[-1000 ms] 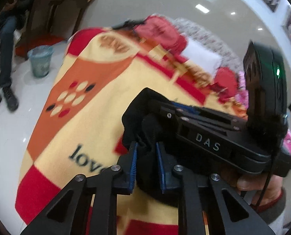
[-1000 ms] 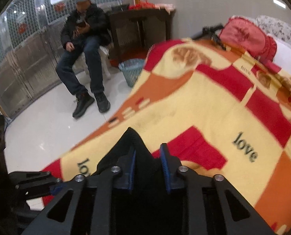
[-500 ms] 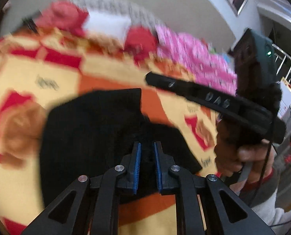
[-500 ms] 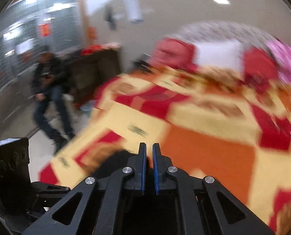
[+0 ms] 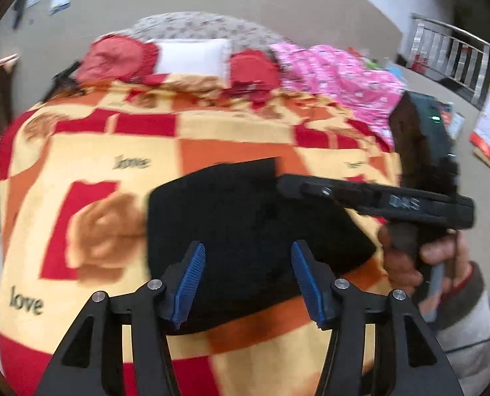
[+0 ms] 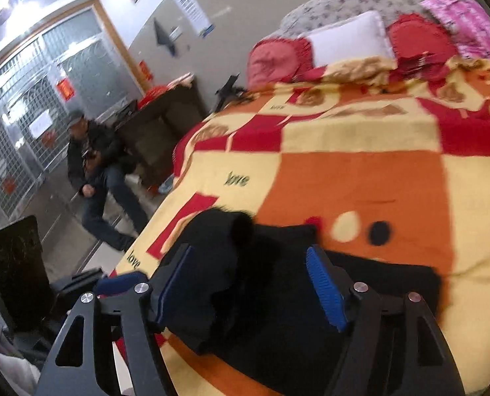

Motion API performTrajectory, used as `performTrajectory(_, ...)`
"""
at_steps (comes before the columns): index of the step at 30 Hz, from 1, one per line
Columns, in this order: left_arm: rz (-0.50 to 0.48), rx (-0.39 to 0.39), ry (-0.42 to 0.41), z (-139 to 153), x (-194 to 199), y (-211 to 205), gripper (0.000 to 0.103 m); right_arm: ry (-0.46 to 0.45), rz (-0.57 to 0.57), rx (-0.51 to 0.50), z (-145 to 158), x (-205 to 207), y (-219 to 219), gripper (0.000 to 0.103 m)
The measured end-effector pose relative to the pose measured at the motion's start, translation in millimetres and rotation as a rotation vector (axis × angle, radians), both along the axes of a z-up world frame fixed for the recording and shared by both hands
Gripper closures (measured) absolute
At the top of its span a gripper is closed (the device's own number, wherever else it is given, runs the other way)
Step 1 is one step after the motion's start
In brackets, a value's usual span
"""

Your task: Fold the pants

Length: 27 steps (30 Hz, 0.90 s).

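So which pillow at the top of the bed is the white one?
The middle pillow. It is plain white, lying between a red pillow on the left and a red pillow on the right.

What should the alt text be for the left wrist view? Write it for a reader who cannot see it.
Black pants lie folded on a bed's red, orange and yellow blanket. The left gripper hovers over them, its jaws just opened, nothing between them. The right gripper, in a hand, reaches in from the right; pillows lie behind.

Black pants [image 5: 245,217] lie on a red, orange and yellow checked blanket [image 5: 89,151]; white pillow [image 5: 192,56], pink quilt [image 5: 337,76]
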<state>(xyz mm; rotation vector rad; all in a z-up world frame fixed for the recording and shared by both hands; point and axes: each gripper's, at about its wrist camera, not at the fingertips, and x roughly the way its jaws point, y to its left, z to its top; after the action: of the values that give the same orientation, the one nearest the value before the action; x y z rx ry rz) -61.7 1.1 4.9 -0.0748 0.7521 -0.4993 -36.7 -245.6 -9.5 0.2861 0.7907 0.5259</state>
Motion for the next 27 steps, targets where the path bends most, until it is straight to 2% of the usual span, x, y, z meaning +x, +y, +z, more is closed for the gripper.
performTrajectory(2,0.055,0.001,0.014,-5,7,5,0.049,0.024,0.018,-0.021,-10,8,16,0.032)
performTrajectory(3,0.084,-0.005,0.024,-10,6,11,0.049,0.042,0.018,-0.039,-17,13,23,0.036)
performTrajectory(5,0.127,-0.017,0.057,-18,8,13,0.050,0.060,0.030,-0.057,-28,19,38,0.084)
performTrajectory(7,0.139,-0.032,0.078,-23,0,3,0.050,0.061,0.057,-0.062,-30,19,50,0.091)
performTrajectory(12,0.090,-0.059,0.002,4,-3,-15,0.048,-0.050,0.090,-0.077,9,-8,36,0.093)
performTrajectory(14,0.063,-0.074,-0.030,15,-5,-31,0.043,-0.093,0.052,-0.093,26,-20,15,0.093)
performTrajectory(17,0.025,-0.079,-0.032,15,2,-58,0.042,-0.110,-0.023,-0.116,35,-31,-18,0.093)
performTrajectory(20,0.020,-0.024,-0.007,2,13,-88,0.042,-0.065,-0.093,-0.147,24,-35,-47,0.093)
performTrajectory(23,0.038,0.061,0.068,-23,35,-108,0.042,0.025,-0.164,-0.206,-7,-28,-67,0.090)
performTrajectory(24,0.052,0.091,0.072,-28,40,-113,0.039,0.046,-0.177,-0.205,-15,-25,-70,0.088)
performTrajectory(25,0.057,0.113,0.050,-30,43,-120,0.037,0.060,-0.190,-0.197,-22,-21,-73,0.081)
performTrajectory(27,0.051,0.134,0.037,-25,43,-129,0.037,0.071,-0.220,-0.209,-26,-19,-78,0.076)
